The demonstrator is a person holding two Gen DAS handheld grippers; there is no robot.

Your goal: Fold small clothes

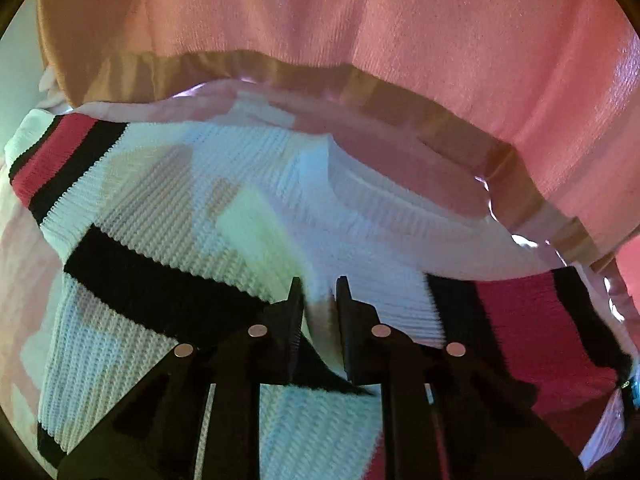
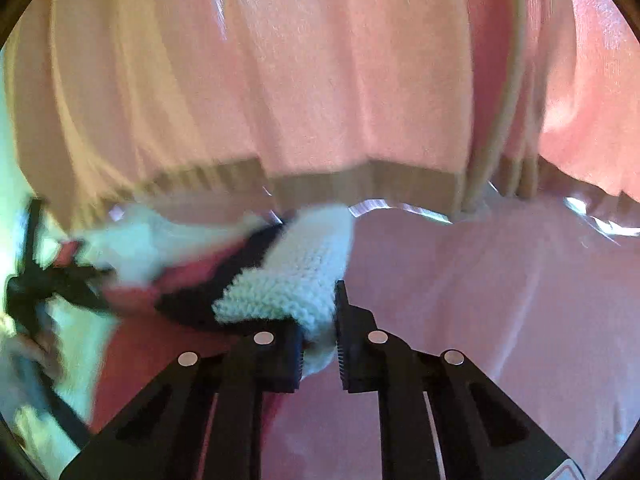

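Between our left gripper's point(image 1: 319, 300) 2 fingers sits a pinched ridge of the knit sweater point(image 1: 208, 208), white with black and red stripes; the jaws stand narrow and clamped on that fold. From this wrist view the sweater spreads out ahead of us over the pink table surface point(image 1: 420, 168), its ribbed neckline toward the person's pink top point(image 1: 360, 20), which fills the upper half (its tan hem hangs just past the table's far edge).

Over on the right wrist view, our right gripper point(image 2: 320, 320) has its jaws drawn close on a white cuff or corner of the same sweater, which trails off to the left, blurred, toward the other tool point(image 2: 36, 280). Pink surface lies bare to the right.

We judge a fold is in hand, with both ends gripped. The risk from here: the thick, stretchy knit could slip out of either narrow grip if we pull the 2 ends apart too hard, or the fold could land skewed if one side leads the other.
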